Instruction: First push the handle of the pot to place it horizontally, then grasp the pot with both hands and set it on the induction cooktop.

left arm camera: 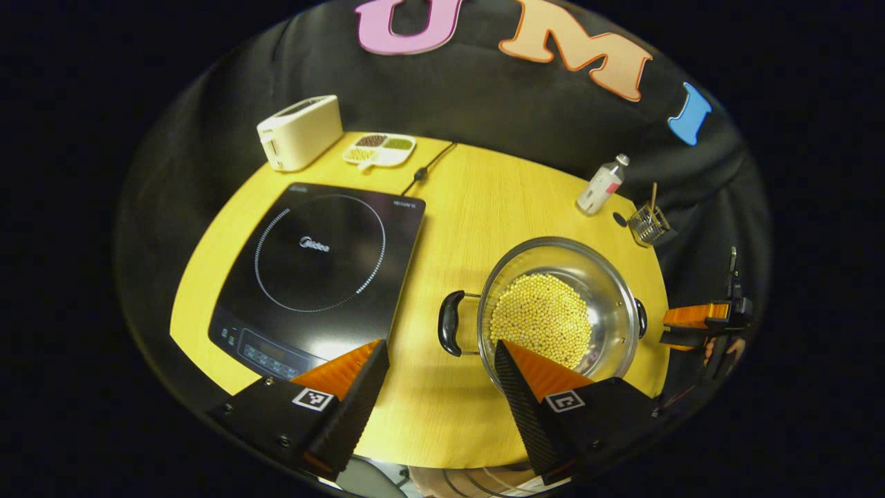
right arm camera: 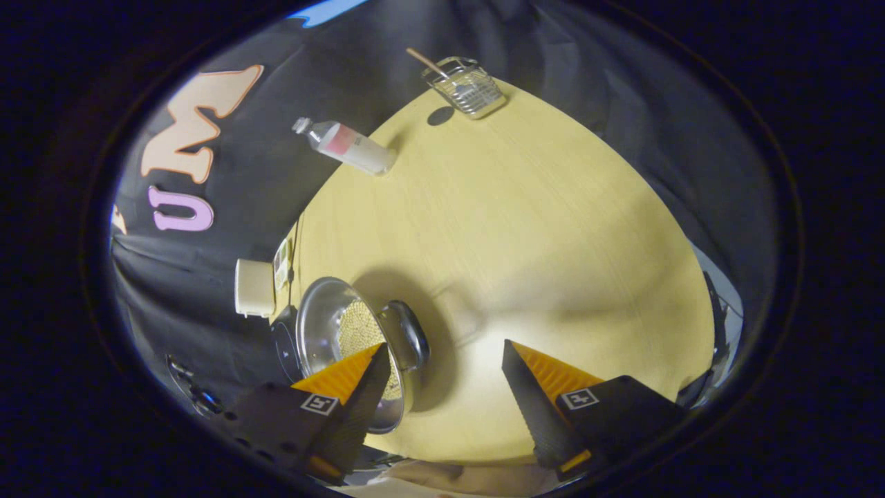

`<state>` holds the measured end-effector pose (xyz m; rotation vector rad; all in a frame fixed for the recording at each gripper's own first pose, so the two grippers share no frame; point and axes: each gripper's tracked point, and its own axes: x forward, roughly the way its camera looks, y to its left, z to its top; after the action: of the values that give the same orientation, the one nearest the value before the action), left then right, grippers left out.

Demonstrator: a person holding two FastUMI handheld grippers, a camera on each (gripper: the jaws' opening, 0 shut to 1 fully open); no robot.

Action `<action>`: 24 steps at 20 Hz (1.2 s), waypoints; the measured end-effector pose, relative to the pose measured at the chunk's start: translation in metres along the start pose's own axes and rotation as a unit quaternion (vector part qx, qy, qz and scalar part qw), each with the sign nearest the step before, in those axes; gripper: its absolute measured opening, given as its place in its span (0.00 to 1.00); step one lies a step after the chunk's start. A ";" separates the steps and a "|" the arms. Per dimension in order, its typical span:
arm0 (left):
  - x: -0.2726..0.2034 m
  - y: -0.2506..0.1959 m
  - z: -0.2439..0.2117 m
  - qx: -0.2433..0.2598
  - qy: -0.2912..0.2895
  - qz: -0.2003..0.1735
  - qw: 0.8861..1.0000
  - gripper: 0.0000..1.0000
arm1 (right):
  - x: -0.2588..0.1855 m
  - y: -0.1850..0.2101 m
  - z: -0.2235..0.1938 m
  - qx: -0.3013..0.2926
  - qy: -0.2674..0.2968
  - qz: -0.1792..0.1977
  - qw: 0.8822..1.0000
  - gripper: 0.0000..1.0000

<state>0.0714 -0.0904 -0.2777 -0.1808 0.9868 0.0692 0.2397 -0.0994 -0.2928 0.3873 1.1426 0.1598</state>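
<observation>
A steel pot (left arm camera: pixel 608 290) holding yellow beans (left arm camera: pixel 543 318) stands on the wooden table (left arm camera: pixel 470 207), right of the black induction cooktop (left arm camera: pixel 311 263). Its two black handles point left (left arm camera: pixel 451 323) and right (left arm camera: pixel 641 317). My left gripper (left arm camera: pixel 442 360) is open, and the left handle lies just ahead between its fingers. The right finger (left arm camera: pixel 532 377) overlaps the pot's near rim in the image. In the right gripper view the pot (right arm camera: pixel 325 325) is at lower left with one handle (right arm camera: pixel 409 333) turned toward me. My right gripper (right arm camera: pixel 446 363) is open, the handle just ahead of its left finger (right arm camera: pixel 346 377).
A white toaster (left arm camera: pixel 301 131) and a divided dish of grains (left arm camera: pixel 380 149) stand behind the cooktop, with a cable (left arm camera: pixel 429 166) beside them. A bottle (left arm camera: pixel 603 185) and a wire basket (left arm camera: pixel 648 223) stand at the table's far right edge. The other gripper (left arm camera: pixel 698 325) sits beyond the pot's right handle.
</observation>
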 end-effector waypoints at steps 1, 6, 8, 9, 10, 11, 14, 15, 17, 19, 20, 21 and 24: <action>0.008 -0.001 0.000 0.000 0.010 -0.007 1.000 0.95 | 0.002 0.004 0.002 -0.021 0.006 0.003 1.000 0.92; 0.035 -0.006 0.002 0.023 0.052 -0.023 0.998 0.95 | 0.028 0.027 -0.009 -0.065 0.054 0.026 0.996 0.92; 0.043 -0.015 0.007 0.036 0.055 -0.038 0.997 0.95 | 0.039 0.031 -0.013 -0.070 0.068 0.029 0.995 0.92; 0.046 -0.016 0.007 0.042 0.058 -0.040 0.997 0.95 | 0.044 0.029 -0.016 -0.073 0.074 0.025 0.994 0.92; 0.049 -0.016 0.008 0.049 0.062 -0.040 0.996 0.95 | 0.048 0.029 -0.017 -0.074 0.078 0.022 0.994 0.92; 0.053 -0.017 0.007 0.054 0.065 -0.039 0.996 0.95 | 0.051 0.028 -0.020 -0.076 0.083 0.020 0.993 0.92; 0.063 -0.022 0.005 0.054 0.081 -0.046 0.994 0.95 | 0.059 0.028 -0.023 -0.081 0.092 0.018 0.992 0.92; 0.067 -0.025 0.002 0.052 0.086 -0.048 0.994 0.95 | 0.061 0.027 -0.025 -0.082 0.092 0.015 0.992 0.92; 0.076 -0.026 -0.002 0.046 0.095 -0.047 0.993 0.95 | 0.066 0.027 -0.030 -0.085 0.100 0.016 0.991 0.98; 0.084 -0.027 -0.007 0.041 0.105 -0.051 0.992 0.95 | 0.072 0.030 -0.035 -0.089 0.109 0.020 0.990 0.98; 0.087 -0.028 -0.010 0.040 0.109 -0.051 0.992 0.96 | 0.074 0.030 -0.036 -0.091 0.114 0.019 0.989 0.97; 0.090 -0.029 -0.012 0.037 0.112 -0.052 0.992 0.96 | 0.077 0.030 -0.040 -0.092 0.119 0.018 0.988 0.97; 0.096 -0.033 -0.014 0.028 0.123 -0.060 0.990 0.93 | 0.084 0.034 -0.046 -0.089 0.136 0.024 0.986 0.97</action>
<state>0.1171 -0.1273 -0.3618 -0.1998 1.2196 -0.0942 0.2348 -0.0315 -0.3683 0.2385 1.3761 0.3635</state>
